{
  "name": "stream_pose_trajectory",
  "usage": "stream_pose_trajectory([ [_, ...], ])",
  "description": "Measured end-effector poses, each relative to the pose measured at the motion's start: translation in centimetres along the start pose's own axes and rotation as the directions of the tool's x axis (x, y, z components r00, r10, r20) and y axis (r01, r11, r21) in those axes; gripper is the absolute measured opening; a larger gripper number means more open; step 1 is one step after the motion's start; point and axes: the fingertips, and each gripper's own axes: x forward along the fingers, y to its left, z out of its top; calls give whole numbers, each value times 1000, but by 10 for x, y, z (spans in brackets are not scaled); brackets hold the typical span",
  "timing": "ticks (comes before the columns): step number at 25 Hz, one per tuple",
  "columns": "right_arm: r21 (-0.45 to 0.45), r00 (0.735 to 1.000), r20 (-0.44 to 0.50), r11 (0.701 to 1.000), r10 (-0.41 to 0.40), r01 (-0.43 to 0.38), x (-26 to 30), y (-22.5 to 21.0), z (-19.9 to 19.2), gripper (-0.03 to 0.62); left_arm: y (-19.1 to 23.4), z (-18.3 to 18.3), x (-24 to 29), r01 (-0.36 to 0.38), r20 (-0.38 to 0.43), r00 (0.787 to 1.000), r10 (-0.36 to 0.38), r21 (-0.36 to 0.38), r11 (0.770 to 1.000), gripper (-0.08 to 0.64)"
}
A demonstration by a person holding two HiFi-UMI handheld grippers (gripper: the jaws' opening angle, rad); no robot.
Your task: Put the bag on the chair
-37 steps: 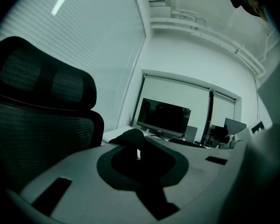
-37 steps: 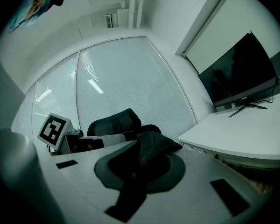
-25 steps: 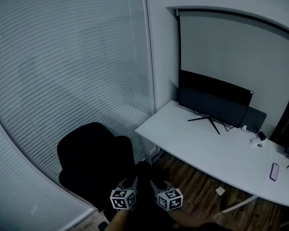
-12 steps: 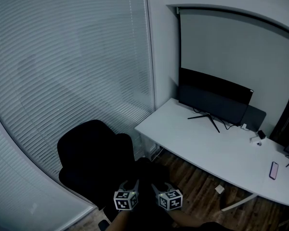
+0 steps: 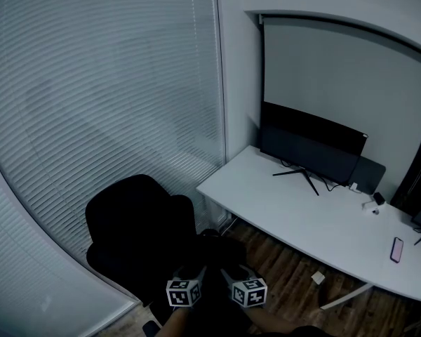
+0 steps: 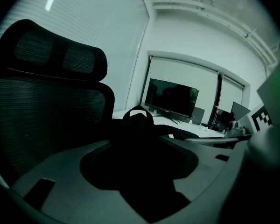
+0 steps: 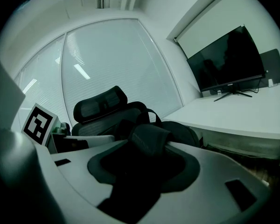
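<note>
Head view: the black bag (image 5: 214, 248) was seen down on the office chair (image 5: 133, 213), just beside the white worktop (image 5: 316, 220) with its monitor (image 5: 312, 146). The left tongs (image 5: 196, 271) and right tongs (image 5: 228, 269) were held right at it.

Left gripper view: the jaws had just been opened wide, with the bag's dark bulk between them, not clamped.

Right gripper view: same deal, jaws just opened, with a padded bag strap (image 7: 147, 141) lying loose between them.

L gripper (image 5: 195, 272) & R gripper (image 5: 230, 271) side by side, tilted slightly down; both jaws just opened, bag (image 7: 147, 139) loose between each pair.
</note>
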Motion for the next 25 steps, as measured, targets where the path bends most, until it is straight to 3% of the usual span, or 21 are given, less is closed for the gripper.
stream_pose_trajectory([
  [8, 16, 1000, -5, 1000, -27, 27, -13, -2, -8, 201, -6, -7, -9, -1, -6, 1000, 1, -6, 1000, 310],
  [15, -6, 998, -10, 998, -62, 62, -35, 1, -10, 206, -10, -15, -28, -25, -19, 1000, 25, -5, 1000, 324],
  [25, 4, 998, 40, 998, -57, 57, -62, 28, -8, 206, -28, -9, -66, 5, 42, 999, -6, 23, 1000, 324],
])
